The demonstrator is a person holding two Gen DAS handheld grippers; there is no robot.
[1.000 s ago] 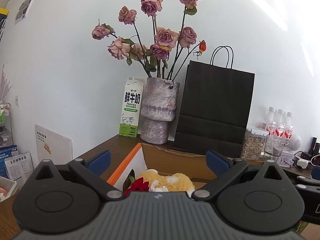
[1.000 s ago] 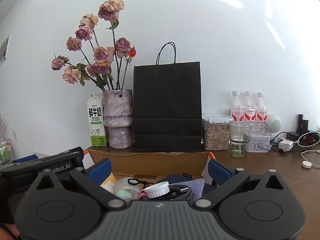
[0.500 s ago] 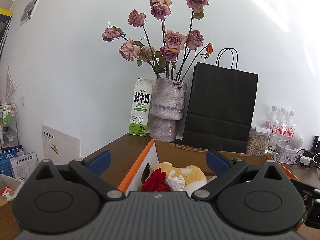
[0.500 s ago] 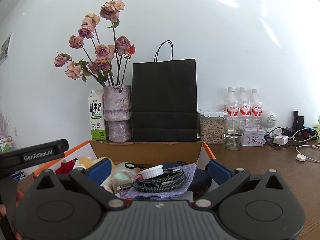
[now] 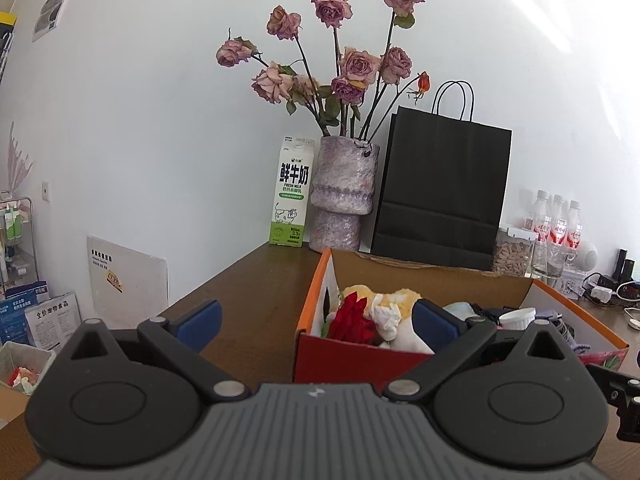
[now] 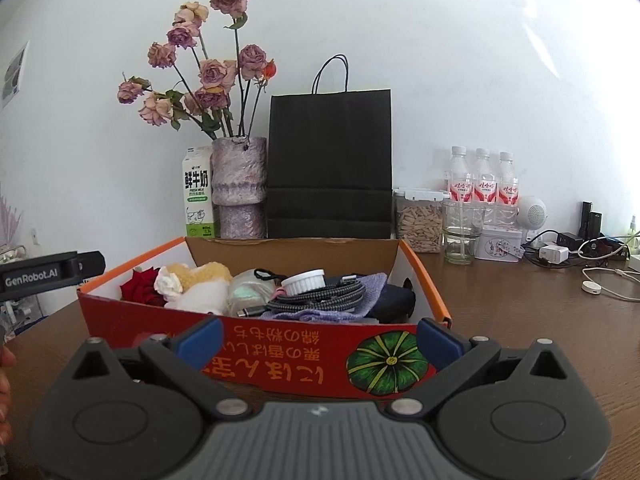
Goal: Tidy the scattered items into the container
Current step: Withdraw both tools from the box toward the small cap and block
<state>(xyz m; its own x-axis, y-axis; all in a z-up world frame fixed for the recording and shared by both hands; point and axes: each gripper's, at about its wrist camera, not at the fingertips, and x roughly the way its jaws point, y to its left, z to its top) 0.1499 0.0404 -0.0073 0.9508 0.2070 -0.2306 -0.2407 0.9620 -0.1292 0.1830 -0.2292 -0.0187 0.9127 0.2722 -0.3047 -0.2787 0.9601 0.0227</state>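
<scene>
1. Pulled back since a second ago: the red and orange cardboard box [image 6: 280, 344], then mostly hidden behind both hand-held grippers, now in fuller view, with its printed front panel and green pumpkin picture visible in the right wrist view.
2. Left hand-held gripper [image 5: 316, 322] open, nothing between its blue-tipped fingers [image 5: 199, 319], near the box's left corner [image 5: 310, 334].
3. Right hand-held gripper [image 6: 318, 340] likewise spread wide and empty, in front of the box's long side.
4. Inside the box (packed close together): a red fabric rose [image 6: 141, 289], a yellow and white plush toy [image 6: 196, 286], a small white ribbed cup [image 6: 303, 281] on a coiled grey braided cable [image 6: 320, 300], a lilac knitted cloth [image 6: 332, 312], a dark navy pouch [image 6: 394, 300].
5. Box resting on the brown wooden surface [image 6: 520, 320].
6. Behind it, against the wall: a white and green milk carton [image 6: 197, 192], a mottled purple vase of dried roses [image 6: 239, 186], a black paper bag [image 6: 330, 164].
</scene>
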